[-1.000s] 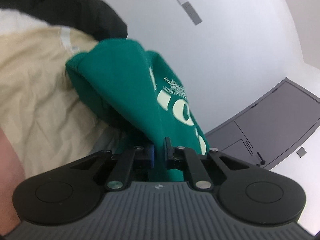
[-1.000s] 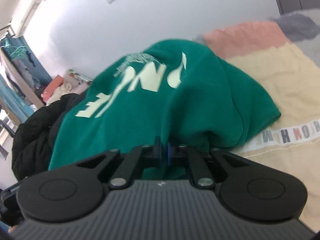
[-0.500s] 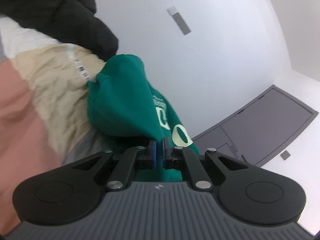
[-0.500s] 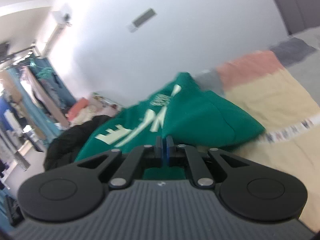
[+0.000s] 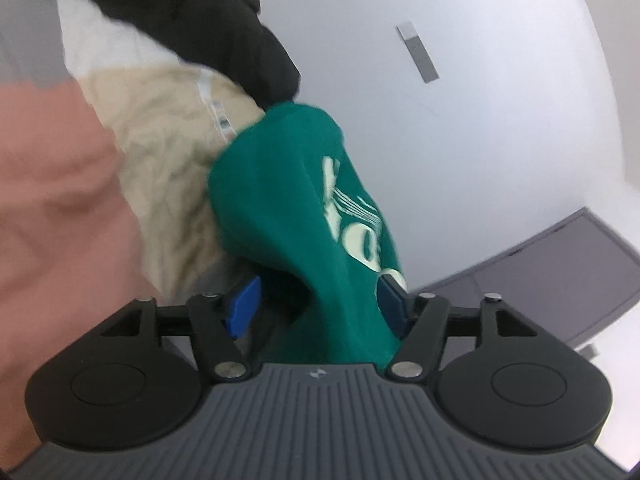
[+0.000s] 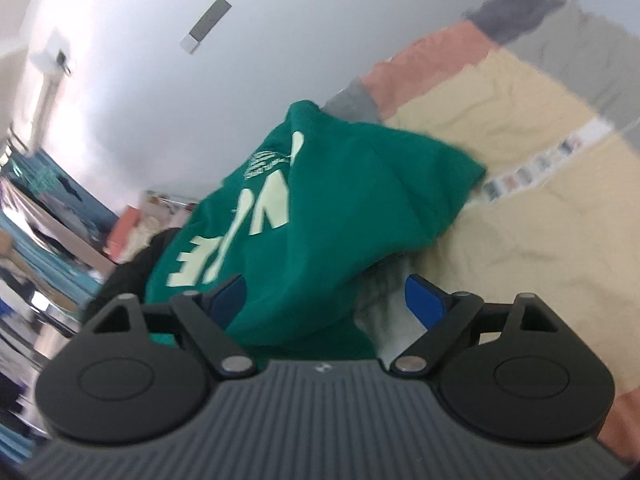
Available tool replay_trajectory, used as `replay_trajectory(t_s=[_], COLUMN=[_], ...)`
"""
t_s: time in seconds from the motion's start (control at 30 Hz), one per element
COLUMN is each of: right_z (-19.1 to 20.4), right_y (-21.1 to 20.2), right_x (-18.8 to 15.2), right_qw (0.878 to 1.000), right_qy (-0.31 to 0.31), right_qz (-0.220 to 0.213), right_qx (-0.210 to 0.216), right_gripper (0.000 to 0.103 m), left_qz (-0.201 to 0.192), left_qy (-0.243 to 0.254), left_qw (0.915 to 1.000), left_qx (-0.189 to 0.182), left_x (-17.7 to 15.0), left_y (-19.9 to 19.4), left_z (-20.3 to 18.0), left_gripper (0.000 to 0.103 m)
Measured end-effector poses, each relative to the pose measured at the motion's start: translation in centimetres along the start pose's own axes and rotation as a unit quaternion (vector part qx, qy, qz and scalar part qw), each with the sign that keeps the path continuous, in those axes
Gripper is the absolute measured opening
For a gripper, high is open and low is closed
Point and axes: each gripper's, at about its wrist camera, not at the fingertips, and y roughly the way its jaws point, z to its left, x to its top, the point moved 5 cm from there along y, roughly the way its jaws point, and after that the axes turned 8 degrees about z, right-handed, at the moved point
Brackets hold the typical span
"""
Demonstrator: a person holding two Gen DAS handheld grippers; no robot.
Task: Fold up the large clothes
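Releasing the green sweatshirt (image 5: 288,216), both claws spread apart.
Left gripper (image 5: 316,308) and right gripper (image 6: 324,300) have just opened; cloth lies loosely between. Soft, floppy, light: probably best pinched at hems.

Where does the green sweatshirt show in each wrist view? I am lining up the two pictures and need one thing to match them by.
Left wrist view: the green sweatshirt fills the centre, draping down between the blue pads.
Right wrist view: the green sweatshirt sits centre and left of centre, pale lettering facing the camera.
Shared landmark: the grey plate on the white wall, above the garment in both.
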Motion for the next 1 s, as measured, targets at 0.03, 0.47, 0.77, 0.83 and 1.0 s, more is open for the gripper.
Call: replay_trajectory(t_s=[0.03, 0.47, 0.77, 0.83, 1.0], right_z=[0.0, 1.0, 5.1, 6.1, 9.1], right_y=[0.3, 9.5, 4.5, 2.3, -4.0], right_x=[-0.1, 1.1, 1.3, 1.0, -0.4], right_qw=[1.0, 0.998, 0.988, 0.982, 0.964], right_qy=[0.007, -0.001, -0.097, -0.109, -0.167], right_qz=[0.007, 0.056, -0.002, -0.018, -0.051], right_qx=[0.012, 0.033, 0.121, 0.151, 0.202], right_gripper=[0.089, 0.06, 0.015, 0.015, 0.015], left_qz=[0.008, 0.085, 0.015, 0.0, -0.033], left_qy=[-0.006, 0.066, 0.124, 0.131, 0.164], left_qw=[0.9999, 0.9942, 0.9903, 0.9882, 0.9788], left_qx=[-0.01, 0.006, -0.061, -0.079, -0.118], left_x=[0.1, 0.6, -0.5, -1.0, -2.9], left_y=[0.5, 10.3, 4.3, 2.0, -4.4], left_z=[0.1, -0.3, -5.2, -6.2, -9.5], left_gripper=[0.077, 0.029, 0.008, 0.008, 0.008])
